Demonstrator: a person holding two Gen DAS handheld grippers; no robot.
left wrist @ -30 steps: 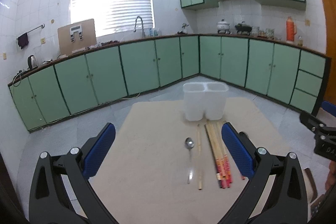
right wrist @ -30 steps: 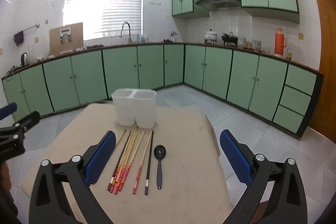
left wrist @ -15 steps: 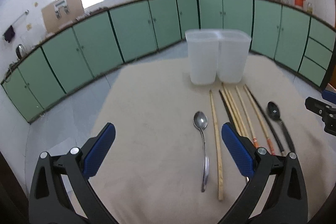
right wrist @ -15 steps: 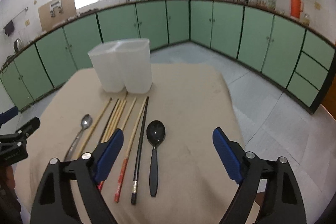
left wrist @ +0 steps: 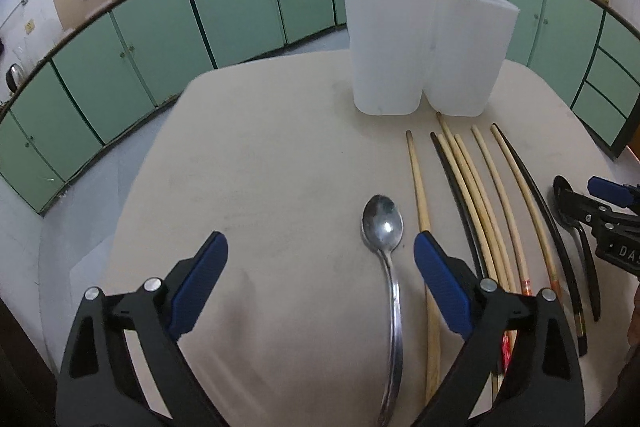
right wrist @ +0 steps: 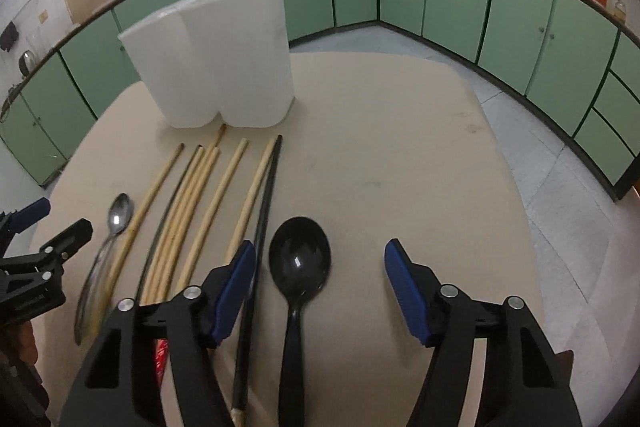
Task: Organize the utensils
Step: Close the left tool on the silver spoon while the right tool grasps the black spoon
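Both grippers have dropped close over the table (left wrist: 260, 155): the left gripper (left wrist: 320, 267), jaws just narrowing slightly but wide and empty, straddles the metal spoon (left wrist: 384, 223). The right gripper (right wrist: 320, 275), jaws closing and half-open, brackets the black spoon (right wrist: 300, 259) without touching. Beyond the chopsticks (right wrist: 200, 195), the white holder (right wrist: 216, 63) stands empty, so pickups look imminent.

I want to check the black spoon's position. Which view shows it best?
The right wrist view: the black spoon lies whole between the open right gripper jaws. In the left wrist view the right gripper partly hides it.
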